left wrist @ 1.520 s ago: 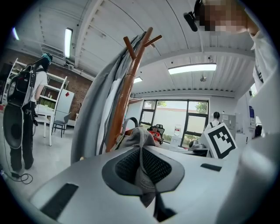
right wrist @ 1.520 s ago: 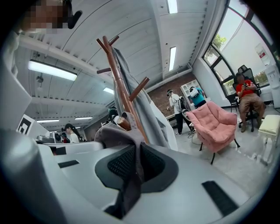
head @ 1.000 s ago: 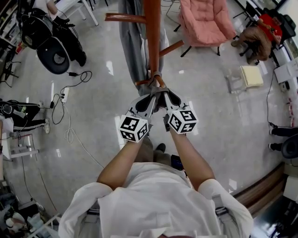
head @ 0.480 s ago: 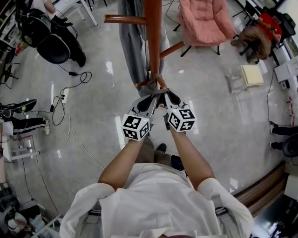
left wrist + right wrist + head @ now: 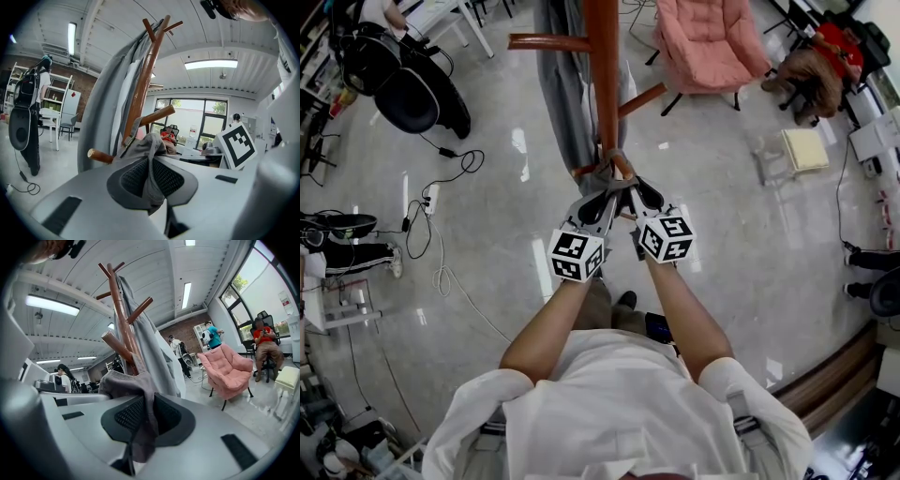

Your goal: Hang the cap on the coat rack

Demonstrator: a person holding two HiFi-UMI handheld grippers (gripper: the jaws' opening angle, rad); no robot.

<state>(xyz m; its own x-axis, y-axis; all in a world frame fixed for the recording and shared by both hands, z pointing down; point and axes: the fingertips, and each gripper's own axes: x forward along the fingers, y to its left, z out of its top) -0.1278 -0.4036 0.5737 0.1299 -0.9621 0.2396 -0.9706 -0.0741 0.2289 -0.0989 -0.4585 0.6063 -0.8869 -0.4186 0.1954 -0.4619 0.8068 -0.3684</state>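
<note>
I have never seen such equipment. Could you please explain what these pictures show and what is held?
No robot: a person holds a two-fingered tool in each hand. One picture comes from a camera on the person's head, looking down; the other two from cameras riding on the tools. The left gripper and the right gripper both pinch a grey fabric cap between their fingers, beside a brown wooden coat rack that carries a grey garment. A pink padded armchair stands on the floor.

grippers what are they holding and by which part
The left gripper and the right gripper each pinch the grey cap by its fabric edge.
</note>
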